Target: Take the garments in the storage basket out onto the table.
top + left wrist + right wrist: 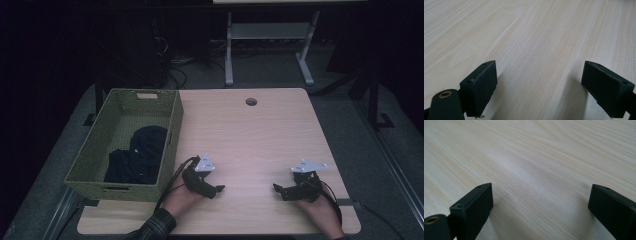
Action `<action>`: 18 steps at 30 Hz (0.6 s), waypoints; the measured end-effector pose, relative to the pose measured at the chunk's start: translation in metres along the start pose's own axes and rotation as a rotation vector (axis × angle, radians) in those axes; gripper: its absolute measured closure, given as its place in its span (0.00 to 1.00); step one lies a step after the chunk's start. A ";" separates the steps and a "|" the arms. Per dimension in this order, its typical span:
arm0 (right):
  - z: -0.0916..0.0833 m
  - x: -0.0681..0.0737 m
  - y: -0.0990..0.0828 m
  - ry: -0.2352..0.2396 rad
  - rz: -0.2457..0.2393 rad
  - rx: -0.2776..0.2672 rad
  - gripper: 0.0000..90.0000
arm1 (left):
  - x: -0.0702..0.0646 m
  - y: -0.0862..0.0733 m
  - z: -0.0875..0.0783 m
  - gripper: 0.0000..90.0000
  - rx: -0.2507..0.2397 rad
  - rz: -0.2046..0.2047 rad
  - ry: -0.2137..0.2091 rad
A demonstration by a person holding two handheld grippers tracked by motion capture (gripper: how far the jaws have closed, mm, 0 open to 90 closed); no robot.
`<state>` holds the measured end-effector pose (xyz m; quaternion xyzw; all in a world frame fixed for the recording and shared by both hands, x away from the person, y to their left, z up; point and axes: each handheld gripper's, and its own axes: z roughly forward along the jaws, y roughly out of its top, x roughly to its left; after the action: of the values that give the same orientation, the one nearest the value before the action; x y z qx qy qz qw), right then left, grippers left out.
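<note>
Dark clothes (139,155) lie heaped in the green woven basket (172,125) at the left edge of the table (260,130), seen from the high view. The left tool (216,190) rests on the table just beside the basket's near right corner, its jaws pointing right, away from the clothes. The right tool (278,189) sits well apart on the table's right side, jaws pointing left toward the other tool. The clothes lie to the left of and beyond the left tool, so the left hand (182,197) is clearly the nearer one for any reach into the basket.

In the left gripper view, the left tool (539,82) has its jaws spread wide over bare wood grain, holding nothing.

In the right gripper view, the right tool (541,205) likewise stands spread, with plain table between its jaws.
</note>
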<state>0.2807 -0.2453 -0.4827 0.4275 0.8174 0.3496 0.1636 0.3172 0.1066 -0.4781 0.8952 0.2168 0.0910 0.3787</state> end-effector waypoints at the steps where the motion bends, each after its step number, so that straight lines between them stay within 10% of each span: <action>1: 0.000 0.000 0.000 0.000 -0.001 0.000 0.06 | 0.000 0.000 0.000 0.14 0.000 0.000 0.000; 18: 0.000 0.000 0.000 -0.001 -0.001 0.002 0.06 | 0.001 0.004 -0.001 0.16 0.031 -0.020 0.011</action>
<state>0.2803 -0.2456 -0.4827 0.4276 0.8179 0.3484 0.1635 0.3195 0.1052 -0.4741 0.8981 0.2294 0.0887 0.3645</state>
